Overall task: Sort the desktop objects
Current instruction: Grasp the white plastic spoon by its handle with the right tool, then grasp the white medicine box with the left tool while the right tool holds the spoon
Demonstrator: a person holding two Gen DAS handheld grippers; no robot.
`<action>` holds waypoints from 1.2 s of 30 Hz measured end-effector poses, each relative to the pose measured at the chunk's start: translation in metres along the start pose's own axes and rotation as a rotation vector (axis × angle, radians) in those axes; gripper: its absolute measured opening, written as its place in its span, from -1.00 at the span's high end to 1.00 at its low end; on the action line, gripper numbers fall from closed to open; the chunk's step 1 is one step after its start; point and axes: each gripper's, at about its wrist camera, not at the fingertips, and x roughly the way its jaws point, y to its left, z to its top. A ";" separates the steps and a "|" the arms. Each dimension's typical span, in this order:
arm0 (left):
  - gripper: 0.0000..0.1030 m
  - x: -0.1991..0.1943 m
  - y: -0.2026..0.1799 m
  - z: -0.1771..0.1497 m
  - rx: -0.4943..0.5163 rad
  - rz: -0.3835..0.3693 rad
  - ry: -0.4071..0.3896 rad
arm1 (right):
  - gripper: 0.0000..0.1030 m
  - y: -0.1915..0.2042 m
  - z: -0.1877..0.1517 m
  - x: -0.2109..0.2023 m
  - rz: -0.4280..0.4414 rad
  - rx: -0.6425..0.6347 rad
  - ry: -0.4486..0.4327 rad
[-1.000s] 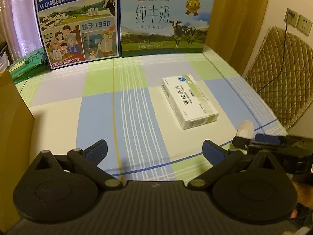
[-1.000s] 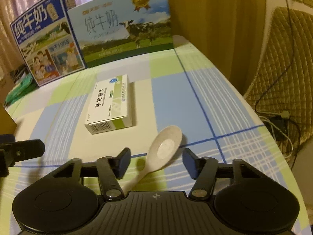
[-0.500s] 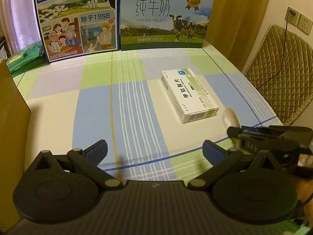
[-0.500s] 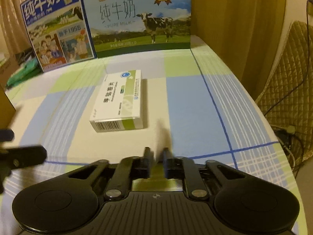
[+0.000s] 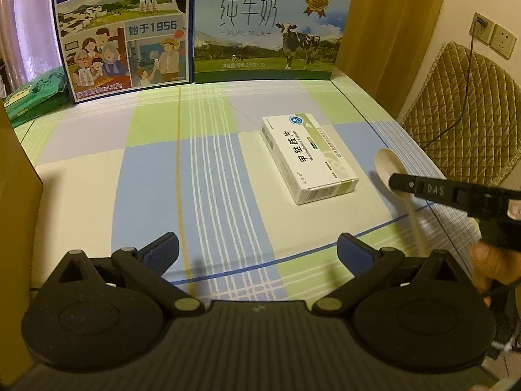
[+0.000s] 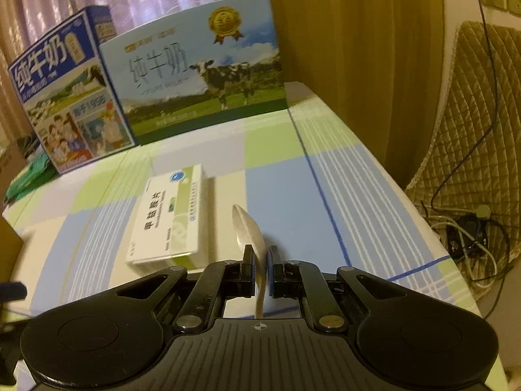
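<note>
My right gripper [image 6: 259, 254] is shut on a pale beige spoon [image 6: 250, 231], held on edge above the checked tablecloth, bowl pointing away. From the left wrist view the same spoon [image 5: 389, 164] shows at the far right, its handle hanging down behind the right gripper's black finger [image 5: 423, 189]. A white and green medicine box [image 5: 307, 156] lies flat on the cloth just left of the spoon; in the right wrist view the medicine box [image 6: 171, 220] sits left of my fingers. My left gripper [image 5: 257, 251] is open near the table's front edge, with nothing between its fingers.
Two milk cartons stand at the back: a dark blue one [image 5: 122, 29] and a light blue one with a cow [image 5: 270, 29]. A green packet [image 5: 35, 94] lies back left. A brown cardboard wall [image 5: 13, 195] rises at left. A quilted chair [image 5: 465, 114] and cables stand beyond the right edge.
The right gripper went from open around the spoon lying on the cloth to shut on it, and has lifted it, turning it on edge. The left gripper stayed open and nearly still.
</note>
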 end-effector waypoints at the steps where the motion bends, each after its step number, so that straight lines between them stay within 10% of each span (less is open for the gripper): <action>1: -0.97 0.001 -0.001 -0.001 0.004 0.000 0.001 | 0.88 -0.003 0.000 0.002 0.005 0.007 0.003; 5: -0.97 0.003 -0.002 -0.002 0.005 -0.003 0.009 | 0.14 -0.011 -0.003 0.000 -0.026 -0.008 -0.006; 7: -0.97 0.004 -0.002 -0.003 0.008 -0.001 0.011 | 0.07 -0.010 -0.006 0.000 -0.015 -0.025 -0.007; 25: -0.97 0.007 0.001 -0.004 0.001 0.002 0.010 | 0.08 0.011 -0.013 0.019 -0.039 -0.185 0.011; 28: -0.97 0.008 0.001 -0.003 0.001 0.001 0.007 | 0.42 0.012 -0.012 0.020 -0.044 -0.190 0.012; 36: -0.97 0.020 0.003 0.002 -0.012 0.010 -0.005 | 0.43 0.007 -0.003 0.014 -0.038 -0.148 0.015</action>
